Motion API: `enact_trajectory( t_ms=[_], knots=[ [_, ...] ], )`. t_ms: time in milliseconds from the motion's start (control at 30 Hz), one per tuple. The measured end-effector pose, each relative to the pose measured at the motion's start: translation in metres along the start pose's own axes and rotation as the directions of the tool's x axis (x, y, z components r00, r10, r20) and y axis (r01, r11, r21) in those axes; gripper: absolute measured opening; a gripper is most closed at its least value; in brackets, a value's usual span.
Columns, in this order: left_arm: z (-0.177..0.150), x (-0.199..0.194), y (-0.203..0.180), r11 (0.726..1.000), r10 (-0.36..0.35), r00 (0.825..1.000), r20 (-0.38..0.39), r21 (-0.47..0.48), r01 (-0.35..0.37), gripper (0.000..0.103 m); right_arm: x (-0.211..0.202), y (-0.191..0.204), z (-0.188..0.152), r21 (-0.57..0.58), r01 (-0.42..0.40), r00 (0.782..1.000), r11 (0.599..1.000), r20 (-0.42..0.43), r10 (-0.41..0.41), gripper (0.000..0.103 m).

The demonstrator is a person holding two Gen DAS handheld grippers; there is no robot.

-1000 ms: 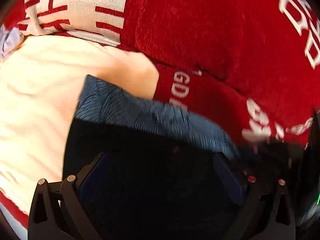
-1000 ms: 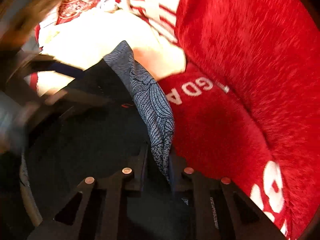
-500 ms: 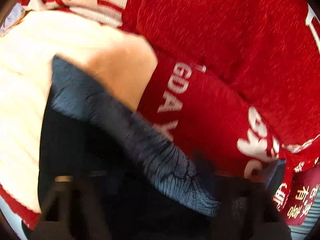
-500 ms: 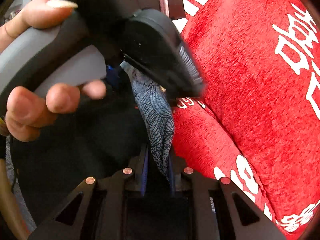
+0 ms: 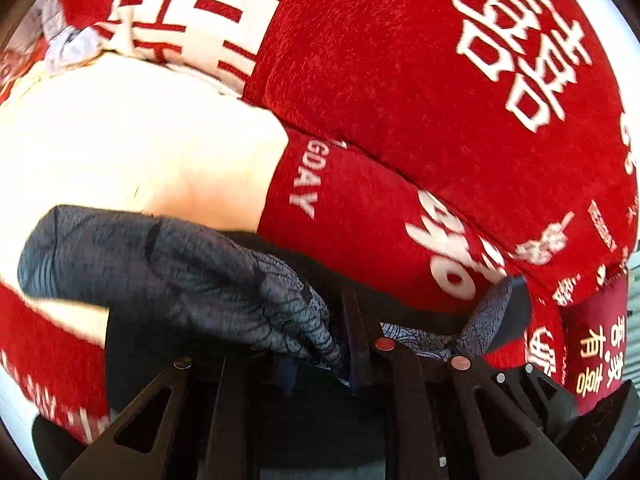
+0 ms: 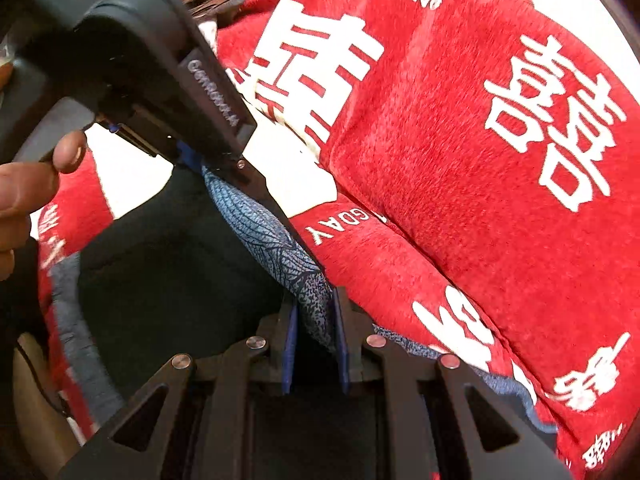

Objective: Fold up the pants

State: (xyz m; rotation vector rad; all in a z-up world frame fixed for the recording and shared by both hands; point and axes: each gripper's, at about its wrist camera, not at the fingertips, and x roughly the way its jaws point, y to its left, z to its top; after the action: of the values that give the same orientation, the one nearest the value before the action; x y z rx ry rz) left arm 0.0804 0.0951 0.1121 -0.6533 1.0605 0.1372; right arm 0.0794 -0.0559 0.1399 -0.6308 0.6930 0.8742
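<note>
The pants are black cloth [image 6: 168, 280] with a blue-grey patterned waistband [image 6: 276, 240]. My right gripper [image 6: 315, 316] is shut on that band, which stands up between its blue pads. Further along the band, in the right wrist view, the left gripper [image 6: 236, 168] pinches it, held by a person's hand [image 6: 24, 188]. Seen from the left wrist, the band [image 5: 180, 272] bunches out to the left of my left gripper [image 5: 336, 340], which is shut on it. The black pant cloth [image 5: 160, 352] hangs below, lifted off the bedding.
A thick red blanket with white characters [image 5: 420, 80] bulges right behind the pants. A cream panel of the bedding [image 5: 140, 140] lies to the left, and a red strip with white letters [image 6: 348, 224] runs under the band. Rumpled cloth [image 5: 68, 44] sits at the far left.
The left gripper went from wide open over the pants to shut on the waistband. Both grippers have risen with the band, and the left gripper and hand came into the right wrist view.
</note>
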Motion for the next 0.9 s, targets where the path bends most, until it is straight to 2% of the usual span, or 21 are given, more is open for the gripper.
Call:
enact_trajectory(
  t_ms=[100,267,533,700,800,900],
  knots=[
    [-0.033,-0.016,0.009,0.999,-0.021,1.0,0.0,0.027,0.021,0.02,-0.017,0.024,-0.016,-0.015,0.035,0.999,0.999,0.002,-0.035,0.018],
    [-0.077,-0.023,0.02,0.998,-0.002,1.0,0.008,0.062,0.001,0.02,-0.033,0.066,-0.043,-0.02,0.047,0.999,0.999,-0.024,-0.047,0.018],
    [-0.135,0.0,0.081,0.999,-0.045,0.997,-0.066,-0.013,0.045,0.02,-0.029,0.118,-0.086,-0.016,0.03,0.993,0.999,-0.114,-0.032,0.012],
    [-0.149,0.009,0.101,0.995,-0.103,0.993,-0.05,-0.02,0.102,0.021,-0.019,0.125,-0.101,0.008,0.045,0.986,0.999,-0.163,-0.043,0.012],
    [-0.151,0.006,0.1,0.995,-0.094,0.995,-0.044,-0.015,0.094,0.021,-0.024,0.128,-0.103,0.014,0.052,0.984,0.999,-0.169,-0.049,0.012],
    [-0.161,0.004,0.1,0.998,-0.069,0.997,-0.041,-0.006,0.069,0.021,-0.033,0.136,-0.106,0.009,0.02,0.985,1.0,-0.172,-0.018,0.01]
  ],
)
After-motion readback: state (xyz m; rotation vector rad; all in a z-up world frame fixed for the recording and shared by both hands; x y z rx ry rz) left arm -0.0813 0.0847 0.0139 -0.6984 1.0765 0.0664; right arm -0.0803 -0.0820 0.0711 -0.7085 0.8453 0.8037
